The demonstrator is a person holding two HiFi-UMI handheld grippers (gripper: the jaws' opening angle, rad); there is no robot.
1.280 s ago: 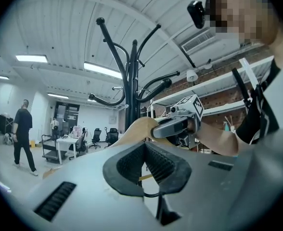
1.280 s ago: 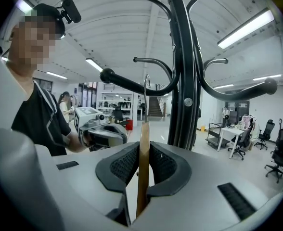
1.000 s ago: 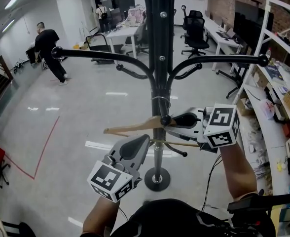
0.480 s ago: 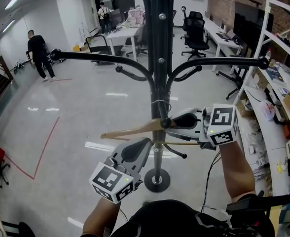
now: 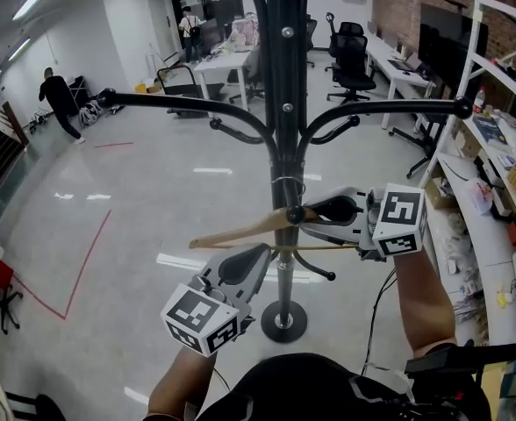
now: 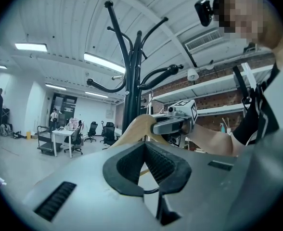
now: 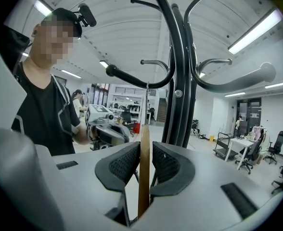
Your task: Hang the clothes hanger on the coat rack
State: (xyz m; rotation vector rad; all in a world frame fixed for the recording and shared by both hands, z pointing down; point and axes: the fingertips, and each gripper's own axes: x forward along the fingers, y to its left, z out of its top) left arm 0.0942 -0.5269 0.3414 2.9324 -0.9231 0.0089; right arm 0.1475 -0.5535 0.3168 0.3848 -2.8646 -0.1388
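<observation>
Fingers (image 7: pixel 123 166) of the right gripper (image 7: pixel 144 163) are closed on the one wooden hanger (image 5: pixel 240 229), whose flat edge is upright between the two pads. Fingers (image 6: pixel 166 163) of the left gripper (image 6: pixel 145 149) are narrowly apart in a V and clamp nothing; the hanger's thin lower bar (image 5: pixel 315 250) shows through the gap.

One floor (image 5: pixel 153 209), pale and glossy, carries one red line (image 5: pixel 82 253). One shelf (image 5: pixel 495 147) along the right is loaded with boxes and papers.

One black coat rack (image 5: pixel 284 103) has a single pole on a round base (image 5: pixel 282 320), two long knobbed arms reaching left and right, and two short curved arms below them.

The hanger lies roughly level in front of the pole, below all four arms and well above the base. Its wire hook (image 5: pixel 284 182) is close against the pole; contact cannot be made out.

The two grippers, each with one marker cube (image 5: pixel 401 220), flank the pole. Two black chairs (image 5: pixel 350 55) and two distant persons (image 5: pixel 58 99) occupy the background.
</observation>
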